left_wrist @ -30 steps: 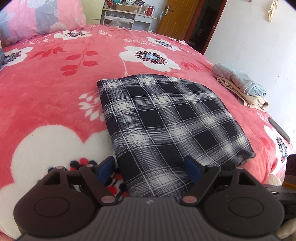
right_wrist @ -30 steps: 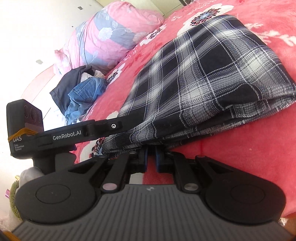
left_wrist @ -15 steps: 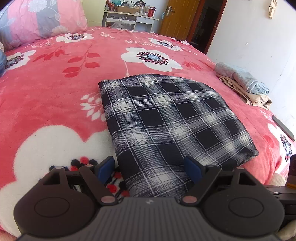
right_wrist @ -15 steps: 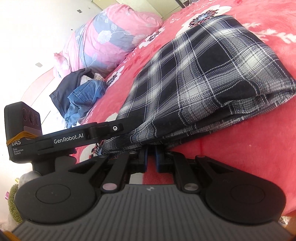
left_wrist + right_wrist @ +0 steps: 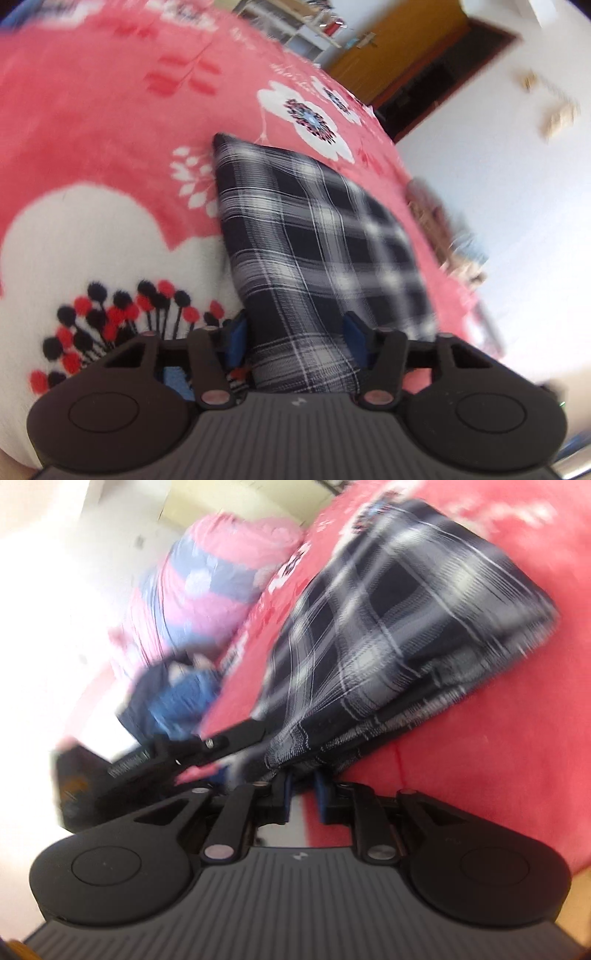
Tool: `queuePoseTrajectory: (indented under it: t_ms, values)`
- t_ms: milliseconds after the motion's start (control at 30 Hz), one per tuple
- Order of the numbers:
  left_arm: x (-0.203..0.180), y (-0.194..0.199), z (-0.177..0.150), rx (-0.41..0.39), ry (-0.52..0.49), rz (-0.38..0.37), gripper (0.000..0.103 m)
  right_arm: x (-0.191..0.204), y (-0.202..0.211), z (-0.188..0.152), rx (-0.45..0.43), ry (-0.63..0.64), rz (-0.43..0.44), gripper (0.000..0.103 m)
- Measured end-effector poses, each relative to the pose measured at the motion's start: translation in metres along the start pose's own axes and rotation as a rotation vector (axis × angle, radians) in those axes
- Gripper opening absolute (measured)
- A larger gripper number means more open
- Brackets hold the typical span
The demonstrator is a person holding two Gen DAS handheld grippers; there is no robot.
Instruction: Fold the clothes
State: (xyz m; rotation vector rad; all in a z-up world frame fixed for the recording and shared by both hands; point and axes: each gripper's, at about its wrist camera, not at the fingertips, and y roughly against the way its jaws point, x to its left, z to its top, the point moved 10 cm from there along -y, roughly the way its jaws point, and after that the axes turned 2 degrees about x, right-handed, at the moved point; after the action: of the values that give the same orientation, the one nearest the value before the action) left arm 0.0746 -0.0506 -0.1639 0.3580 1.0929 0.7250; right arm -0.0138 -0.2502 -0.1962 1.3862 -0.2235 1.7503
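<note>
Folded plaid garment, black and white check, lies on the red floral blanket covering the bed, near its front edge. Layers show stacked along its side in the right wrist view, upper layers bulging. Both views motion-blurred.

Left gripper: jaws closing, blue pads either side of the garment's near end, cloth bunched between them; can't tell if the pads press yet. Right gripper: jaws opening, narrow gap, the garment's corner sits right at the fingertips, pads look apart from it.

No containers seen.

Around: pink and grey pillow at the head of the bed, dark and blue clothes pile beside it. Blurred folded clothes by the white wall. Orange door and white shelf unit beyond. Left gripper's body shows in the right wrist view, beside the garment.
</note>
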Motion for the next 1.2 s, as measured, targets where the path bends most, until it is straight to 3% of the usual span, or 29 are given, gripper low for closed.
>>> queuePoseTrajectory:
  t_ms: [133, 300, 433, 567, 933, 1200]
  values:
    - [0.006, 0.006, 0.010, 0.011, 0.131, -0.105, 0.039, -0.003, 0.005, -0.002, -0.016, -0.241, 0.161, 0.029]
    - [0.002, 0.007, 0.015, 0.011, 0.178, -0.150, 0.043, -0.006, -0.009, -0.019, 0.011, -0.481, 0.299, 0.044]
    - [0.000, 0.007, 0.018, 0.013, 0.198, -0.176, 0.045, -0.011, -0.026, -0.025, 0.005, -0.656, 0.389, 0.046]
    - [0.002, 0.006, 0.019, 0.016, 0.213, -0.197, 0.046, -0.013, -0.040, -0.019, -0.027, -0.719, 0.393, 0.048]
    - [0.000, 0.005, 0.020, 0.019, 0.240, -0.250, 0.049, -0.016, -0.063, -0.030, -0.016, -0.925, 0.434, 0.055]
    - [-0.008, 0.004, 0.026, 0.020, 0.239, -0.266, 0.052, -0.003, -0.074, -0.043, 0.052, -0.955, 0.462, 0.058]
